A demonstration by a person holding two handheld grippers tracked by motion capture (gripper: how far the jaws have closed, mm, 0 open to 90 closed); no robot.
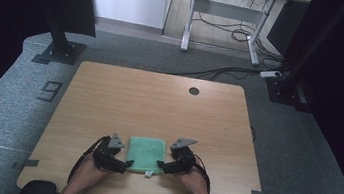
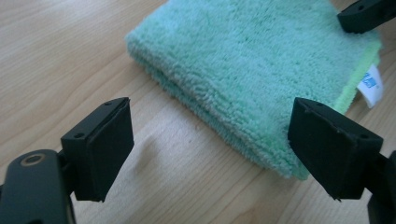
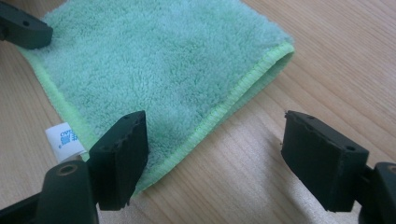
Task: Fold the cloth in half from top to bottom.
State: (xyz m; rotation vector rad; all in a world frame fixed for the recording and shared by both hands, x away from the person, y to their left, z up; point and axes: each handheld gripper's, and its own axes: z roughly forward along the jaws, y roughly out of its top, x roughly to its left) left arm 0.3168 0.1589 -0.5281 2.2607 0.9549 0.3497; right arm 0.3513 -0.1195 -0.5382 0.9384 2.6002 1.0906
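Note:
A folded green terry cloth (image 1: 146,154) lies flat near the table's front edge, with a white label (image 1: 148,175) at its near side. My left gripper (image 1: 127,164) hovers low at the cloth's left near corner, jaws open, nothing between the pads. In the left gripper view the cloth (image 2: 261,65) lies ahead and its folded edge reaches the right fingertip (image 2: 329,144). My right gripper (image 1: 161,165) stands open at the right near corner. In the right gripper view the cloth (image 3: 154,60) and its stitched hem sit by the left fingertip (image 3: 119,156), label (image 3: 65,140) beside it.
The light wooden table (image 1: 159,100) has a round cable hole (image 1: 194,91) at the back. Black stand bases (image 1: 60,52) rest on the grey carpet behind the table, and a white desk frame (image 1: 225,18) with cables stands farther back.

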